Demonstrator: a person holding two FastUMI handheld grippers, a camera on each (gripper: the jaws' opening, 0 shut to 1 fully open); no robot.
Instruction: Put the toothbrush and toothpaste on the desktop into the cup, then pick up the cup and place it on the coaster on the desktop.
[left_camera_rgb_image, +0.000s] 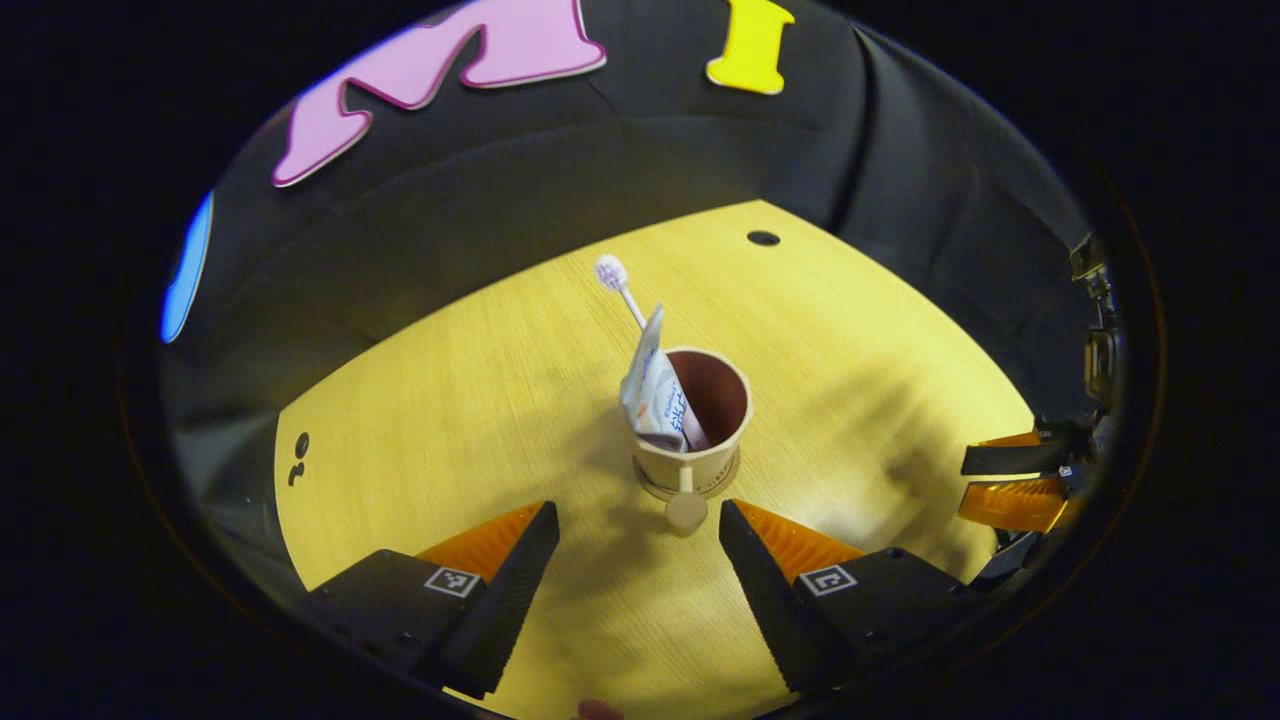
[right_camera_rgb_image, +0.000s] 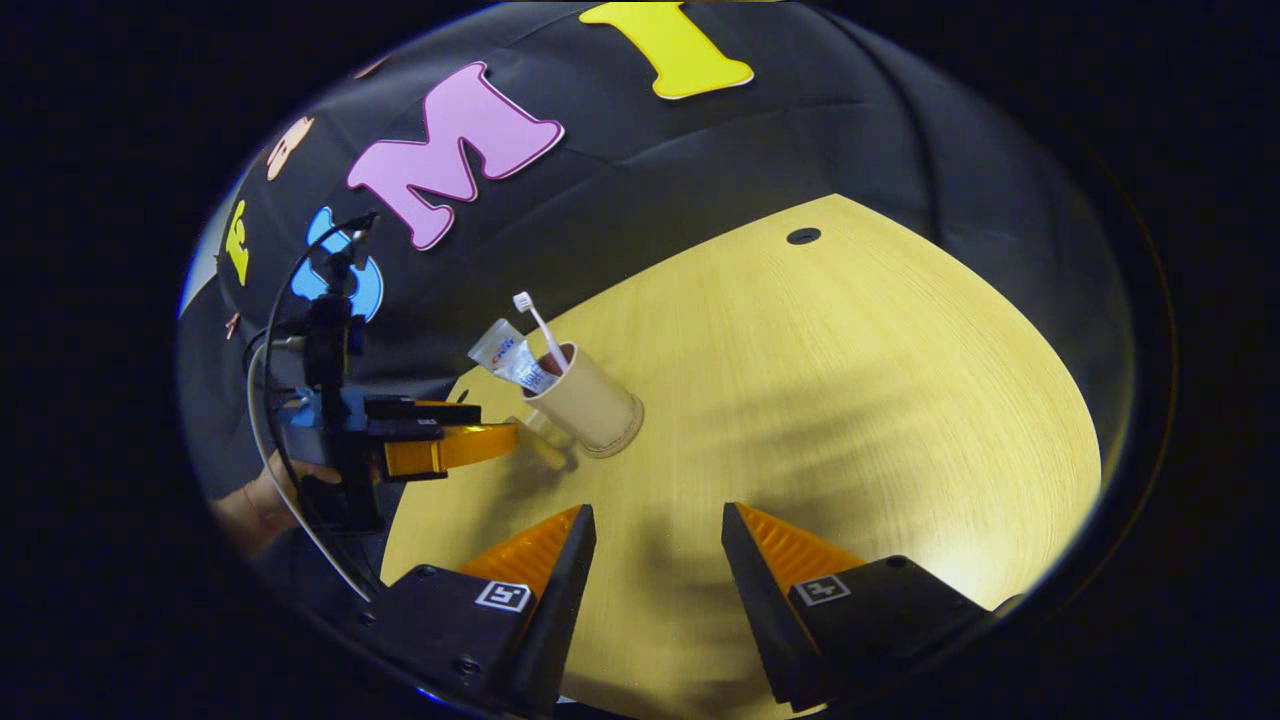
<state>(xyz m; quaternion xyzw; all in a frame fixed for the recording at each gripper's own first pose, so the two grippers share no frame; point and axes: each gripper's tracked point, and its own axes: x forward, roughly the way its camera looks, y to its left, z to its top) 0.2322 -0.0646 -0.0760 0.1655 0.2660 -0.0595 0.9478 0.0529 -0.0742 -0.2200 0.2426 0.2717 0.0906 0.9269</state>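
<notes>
The cup (left_camera_rgb_image: 700, 420), a beige mug with a dark inner wall, is seen standing upright on the coaster (left_camera_rgb_image: 735, 478), whose round edge shows just under the cup's base, near the middle of the wooden desktop (left_camera_rgb_image: 480, 400). The cup's handle (left_camera_rgb_image: 686, 500) points toward the left gripper's camera. Inside the cup the toothpaste (left_camera_rgb_image: 652, 385) tube is held leaning against the rim, its flat crimped end up, and the toothbrush (left_camera_rgb_image: 618, 285) is stood behind it, with its bristled head raised well above the rim. In the right gripper view the same cup (right_camera_rgb_image: 588, 402) is seen farther off, with the toothpaste (right_camera_rgb_image: 510, 358) and toothbrush (right_camera_rgb_image: 533, 322) tilted away toward the booth wall.

The left gripper (left_camera_rgb_image: 640, 535) is held low over the desktop, pointed straight at the cup; its fingers are spread wide, one on each side of the handle's end, and nothing is touched by them. In the right gripper view it (right_camera_rgb_image: 500, 440) is seen from the side, level with the table, its tips just short of the handle, with a hand (right_camera_rgb_image: 250, 505) gripping its body from behind.

The right gripper (right_camera_rgb_image: 660, 540) is held well apart from the cup, over bare desktop, with its fingers likewise spread and nothing between them. It (left_camera_rgb_image: 1010, 480) also appears at the right edge of the left gripper view.
</notes>
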